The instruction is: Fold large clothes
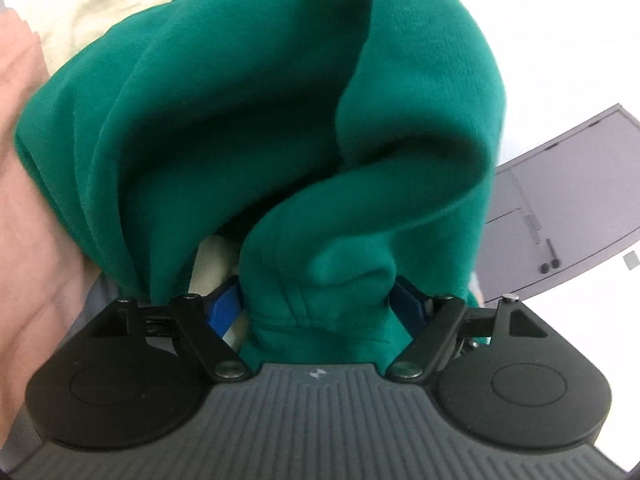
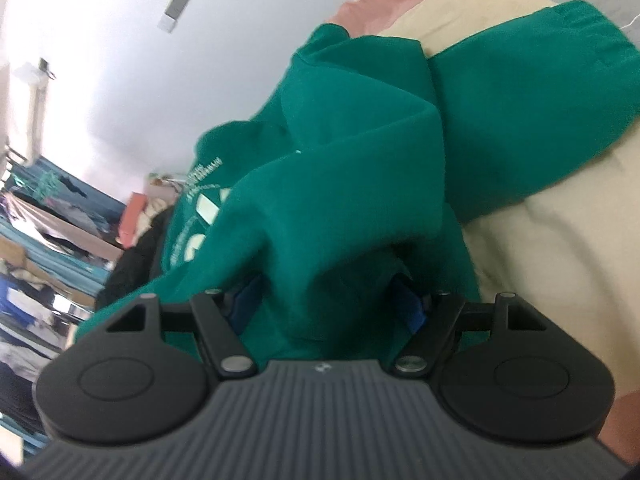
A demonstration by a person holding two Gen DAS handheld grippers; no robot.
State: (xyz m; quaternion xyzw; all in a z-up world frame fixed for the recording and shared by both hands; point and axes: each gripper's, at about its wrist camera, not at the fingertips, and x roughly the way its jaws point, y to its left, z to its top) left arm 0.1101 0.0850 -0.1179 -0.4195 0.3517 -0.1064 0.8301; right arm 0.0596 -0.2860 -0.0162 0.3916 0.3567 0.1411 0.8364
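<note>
gripping green sweatshirt (image 1: 280,120) bunched lengthwise ahead; left tool (image 1: 320,308) and right tool (image 2: 328,300) clenched on it

Bunched green sweatshirt (image 1: 280,128) crowding both grippers' fingers (image 1: 224,304).

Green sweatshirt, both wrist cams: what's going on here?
A person holding two handheld grippers is handling a large green fleece sweatshirt with pale printed lettering. The left gripper is shut on a bunched, hemmed edge of it, and the right gripper is shut on another bunch. The garment is crumpled rather than flat, draping from both grips, with part of it resting on a cream sheet beside pink fabric. No neat fold is visible yet.
</note>
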